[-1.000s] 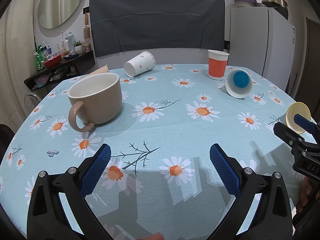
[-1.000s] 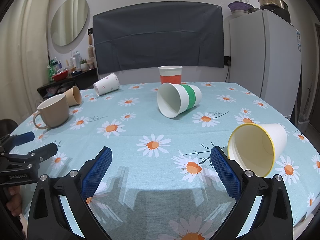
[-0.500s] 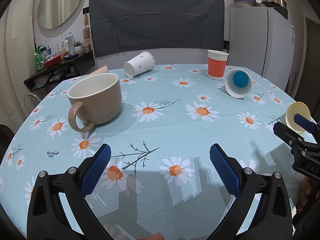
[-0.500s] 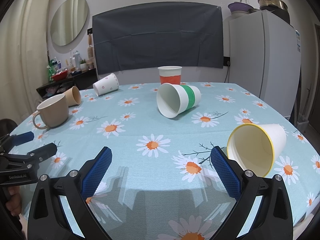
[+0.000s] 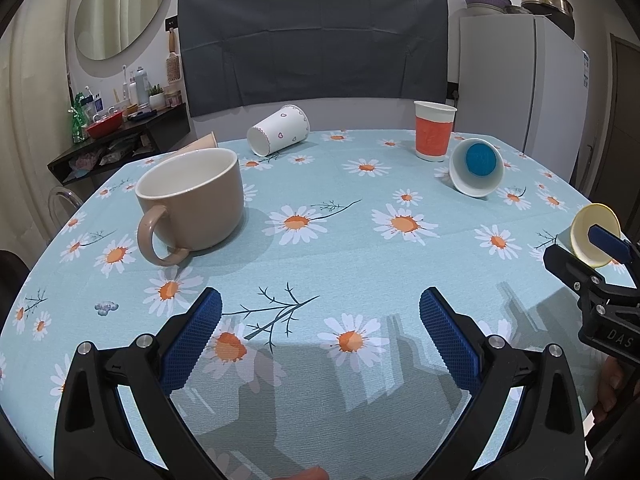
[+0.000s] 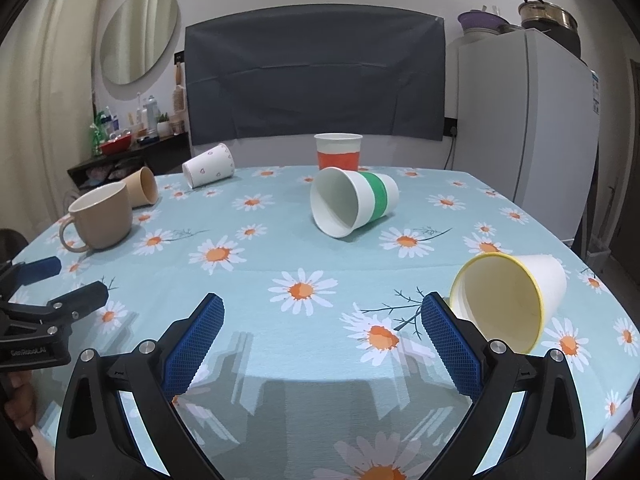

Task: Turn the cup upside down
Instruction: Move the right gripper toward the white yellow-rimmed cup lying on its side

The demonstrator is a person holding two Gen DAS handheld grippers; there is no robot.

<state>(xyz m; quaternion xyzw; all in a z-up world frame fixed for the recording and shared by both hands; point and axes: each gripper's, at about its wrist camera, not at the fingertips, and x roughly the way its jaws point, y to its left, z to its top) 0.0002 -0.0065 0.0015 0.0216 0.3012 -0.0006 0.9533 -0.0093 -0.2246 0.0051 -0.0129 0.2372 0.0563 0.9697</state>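
Observation:
Several cups are on a daisy-print tablecloth. A beige mug (image 5: 192, 200) (image 6: 102, 216) stands upright at the left. A yellow-rimmed paper cup (image 6: 508, 304) (image 5: 595, 234) lies on its side just right of my right gripper (image 6: 322, 328), which is open and empty. A green-banded cup (image 6: 354, 202) (image 5: 476, 168) lies on its side mid-table. An orange cup (image 5: 432, 132) (image 6: 338, 152) stands upright at the back. My left gripper (image 5: 320, 330) is open and empty above the near table edge.
A heart-print cup (image 5: 278, 130) (image 6: 209, 166) and a tan cup (image 6: 141, 186) lie on their sides at the back left. A white fridge (image 6: 532, 132) stands at the right. A cluttered shelf (image 5: 120, 128) is at the left, and a dark panel (image 5: 312, 40) is behind the table.

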